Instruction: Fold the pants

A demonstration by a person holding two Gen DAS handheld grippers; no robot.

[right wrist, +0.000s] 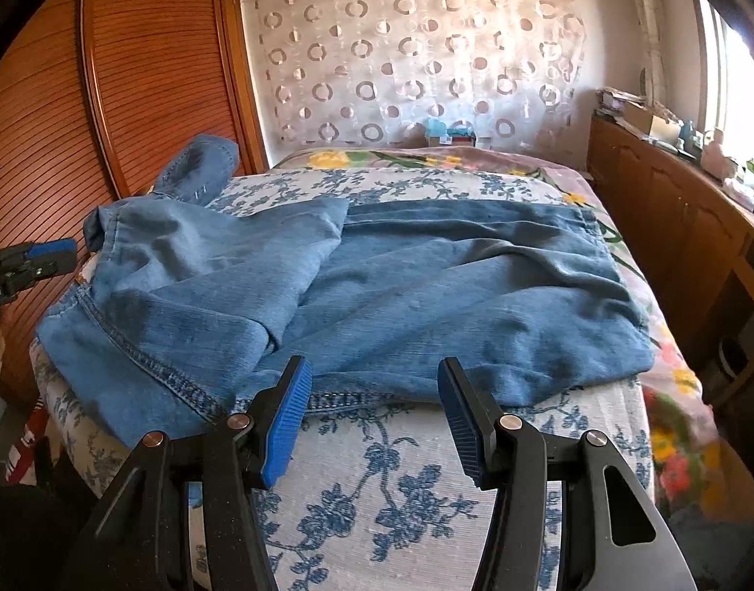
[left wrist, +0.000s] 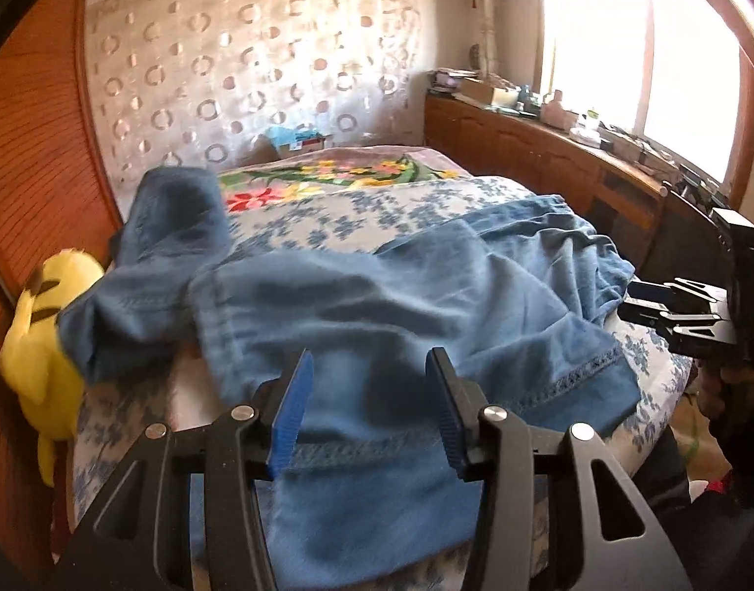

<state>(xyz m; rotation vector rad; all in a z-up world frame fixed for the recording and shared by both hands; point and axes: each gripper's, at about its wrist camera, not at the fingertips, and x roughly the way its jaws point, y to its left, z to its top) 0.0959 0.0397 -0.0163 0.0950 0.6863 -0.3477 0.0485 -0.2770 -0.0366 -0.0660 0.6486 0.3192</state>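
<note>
Pants (right wrist: 357, 276) lie just beyond right tool (right wrist: 374, 411).

A home bedroom. A bed (right wrist: 426, 492) with a blue-flowered cover fills the middle, and a bright floral blanket (left wrist: 337, 172) lies at its far end. A sheer curtain (right wrist: 416, 49) with a ring pattern hangs on the wall behind. A wooden slatted wardrobe (right wrist: 145, 74) stands on one side, a low wooden cabinet (left wrist: 549, 147) cluttered with boxes and bottles under a sunny window (left wrist: 672, 64) on the other. A yellow plush toy (left wrist: 37, 344) sits beside the bed.
</note>
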